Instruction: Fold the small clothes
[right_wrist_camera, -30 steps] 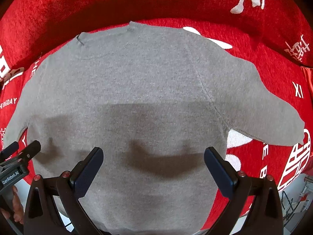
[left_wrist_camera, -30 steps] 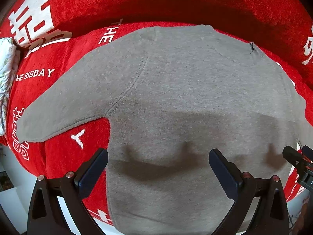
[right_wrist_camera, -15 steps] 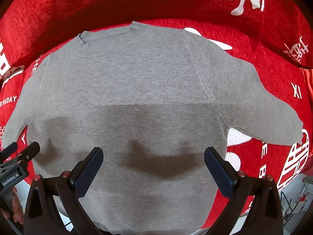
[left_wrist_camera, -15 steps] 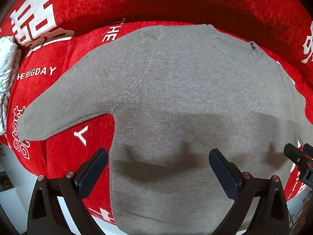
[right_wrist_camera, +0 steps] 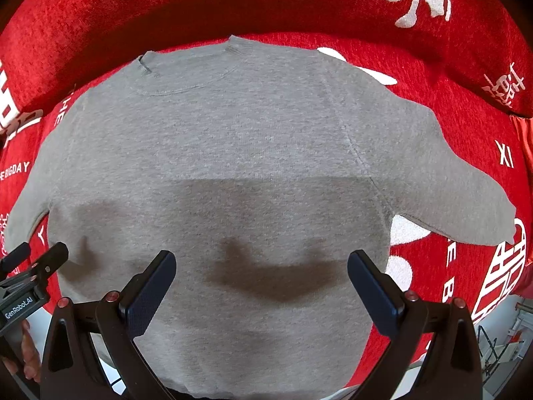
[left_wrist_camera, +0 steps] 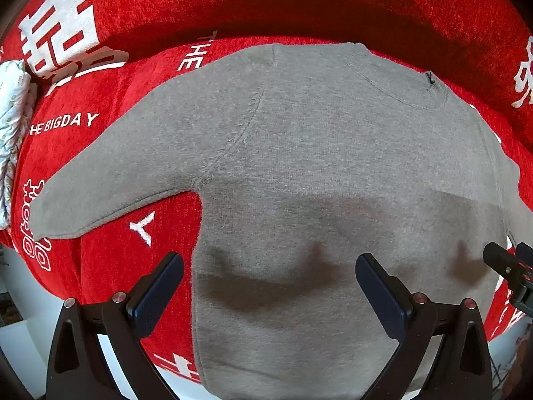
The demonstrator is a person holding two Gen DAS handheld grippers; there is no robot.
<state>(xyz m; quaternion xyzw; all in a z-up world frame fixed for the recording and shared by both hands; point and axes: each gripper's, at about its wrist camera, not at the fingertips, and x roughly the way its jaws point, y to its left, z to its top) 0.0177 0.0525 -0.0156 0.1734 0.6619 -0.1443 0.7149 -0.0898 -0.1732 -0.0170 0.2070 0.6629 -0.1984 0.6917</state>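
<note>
A red chenille sofa cover (left_wrist_camera: 110, 266) printed with white characters and the words "THE BIGDAY" spreads over the seat and backrest, with a pale floral cloth (left_wrist_camera: 13, 126) bunched at the far left edge. On the seat a grey knit sweater (left_wrist_camera: 316, 173) lies flat and unfolded, neckline toward the backrest, both short sleeves spread out to the sides, its hem hanging at the seat's front edge. The knit is smooth, with a ribbed collar and a small dark tag at the neck; shadows of the tools fall across its lower half.

The left gripper (left_wrist_camera: 269, 286) hovers above the sweater's lower left part, fingers spread wide and holding nothing; its left finger sits over red fabric just beside the side seam. The right gripper (right_wrist_camera: 261, 283) hovers over the lower right part, also spread wide and empty, both fingers above grey knit.

Red cover shows bare beyond each sleeve tip and between the collar and the backrest. Each camera catches the other tool at its edge.
</note>
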